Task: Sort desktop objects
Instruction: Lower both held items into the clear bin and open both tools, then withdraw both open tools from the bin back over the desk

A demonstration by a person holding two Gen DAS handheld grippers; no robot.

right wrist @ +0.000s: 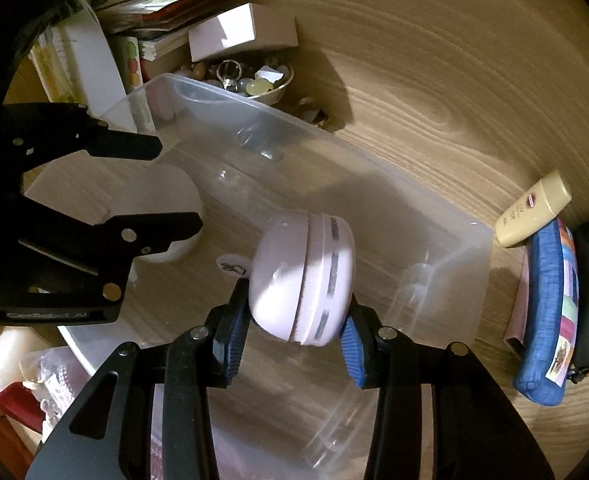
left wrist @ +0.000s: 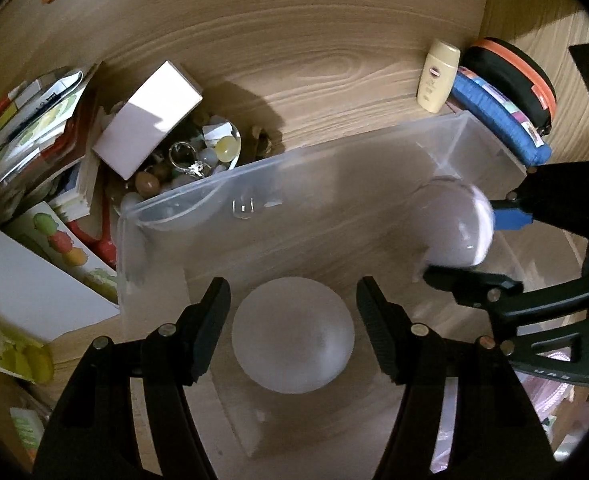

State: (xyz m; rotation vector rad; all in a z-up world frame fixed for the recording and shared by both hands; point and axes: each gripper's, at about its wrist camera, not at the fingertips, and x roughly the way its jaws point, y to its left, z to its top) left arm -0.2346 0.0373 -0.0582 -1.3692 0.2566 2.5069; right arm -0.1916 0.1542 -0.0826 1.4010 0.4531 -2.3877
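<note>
1. Two tools hovered over the clear bin (left wrist: 166, 208) on the table (left wrist: 314, 64).
2. Right tool (right wrist: 294, 332) clamped on the lilac round case (right wrist: 306, 276), above the bin's floor, disc edge-on, ready to drop.
3. Left tool (left wrist: 292, 324) stood apart, the frosted ball (left wrist: 292, 336) between its fingers, seemingly untouched.

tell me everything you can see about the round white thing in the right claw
The round white gadget is a pale, smooth, plastic-looking puck in two halves, with a grey dashed band around its rim. It is tilted on edge, pinched across its faces by the blue pads of the right claw, and held over the clear plastic bin. It appears to touch nothing else.
</note>
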